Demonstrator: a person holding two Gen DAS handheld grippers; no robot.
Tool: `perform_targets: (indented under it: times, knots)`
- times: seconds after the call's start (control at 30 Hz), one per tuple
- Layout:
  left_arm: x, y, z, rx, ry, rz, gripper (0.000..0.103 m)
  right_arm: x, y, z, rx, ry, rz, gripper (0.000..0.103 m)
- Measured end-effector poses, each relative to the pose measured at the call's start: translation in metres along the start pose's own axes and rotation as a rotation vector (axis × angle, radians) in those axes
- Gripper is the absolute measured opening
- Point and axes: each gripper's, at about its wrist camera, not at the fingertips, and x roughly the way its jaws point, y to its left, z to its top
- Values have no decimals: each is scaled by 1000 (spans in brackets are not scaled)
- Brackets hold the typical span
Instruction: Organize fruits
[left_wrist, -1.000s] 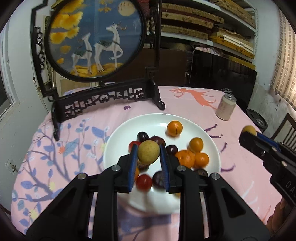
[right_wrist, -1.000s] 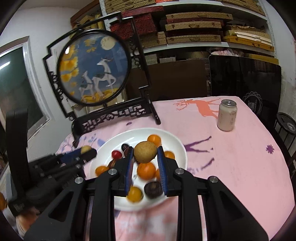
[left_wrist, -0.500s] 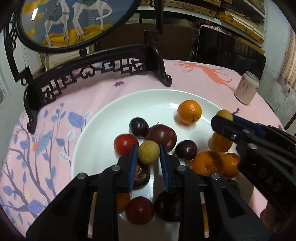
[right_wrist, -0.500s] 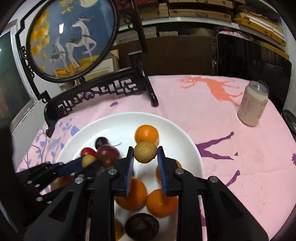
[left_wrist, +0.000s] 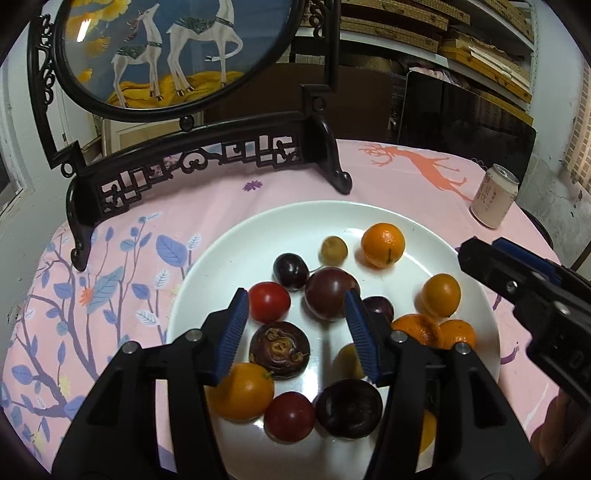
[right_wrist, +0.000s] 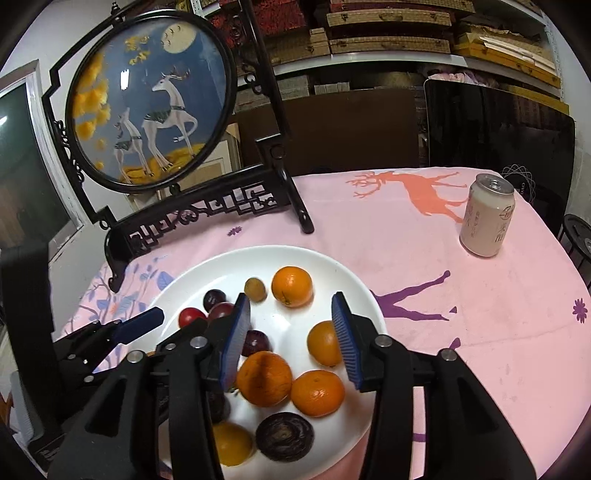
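A white plate (left_wrist: 229, 254) sits on a table covered with a pink tablecloth (right_wrist: 424, 266) printed with deer and blue leaves, and the fruit is gathered on it. Over the near half of the plate, the left hand-held gripper (left_wrist: 297, 328) hangs with its blue-padded jaws opening and gripping nothing; a dark halved mangosteen (left_wrist: 279, 350) lies on the plate in the gap below them, a red cherry tomato (left_wrist: 269, 301) is just beside the left pad, and a dark plum (left_wrist: 330, 292) is near the right pad. A small yellow-brown longan (left_wrist: 333, 250) rests loose toward the far side of the plate, next to an orange (left_wrist: 382, 244) and near a dark cherry (left_wrist: 290, 269). In the right wrist view, the right hand-held gripper (right_wrist: 291, 334) is also opening with nothing between its pads, poised over the right part of the plate above two mandarins (right_wrist: 264, 378) lying side by side; another orange fruit (right_wrist: 325, 343) shows just inside its right pad. The left hand-held gripper enters that view from the lower left, its blue tip over the plate's left rim. Behind the plate stands a round embroidered deer screen (right_wrist: 151, 107) in a black carved frame, and a pale drink can (right_wrist: 487, 220) stands upright on the table well off to the right.
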Motion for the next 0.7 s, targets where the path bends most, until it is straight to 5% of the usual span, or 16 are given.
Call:
perform_targets:
  times: [0.2,0.33,0.7]
  knots:
    - [-17,3,-6,-21,-10,28,59,-8,0,-7,41,30,12,47]
    - [-45,5,-33,15,-56,84,71,-32,5,-16,49,21,8,47]
    - [-102,18,-107,-18,-60,102,92,-93,13,-110,-15,7,-74,55]
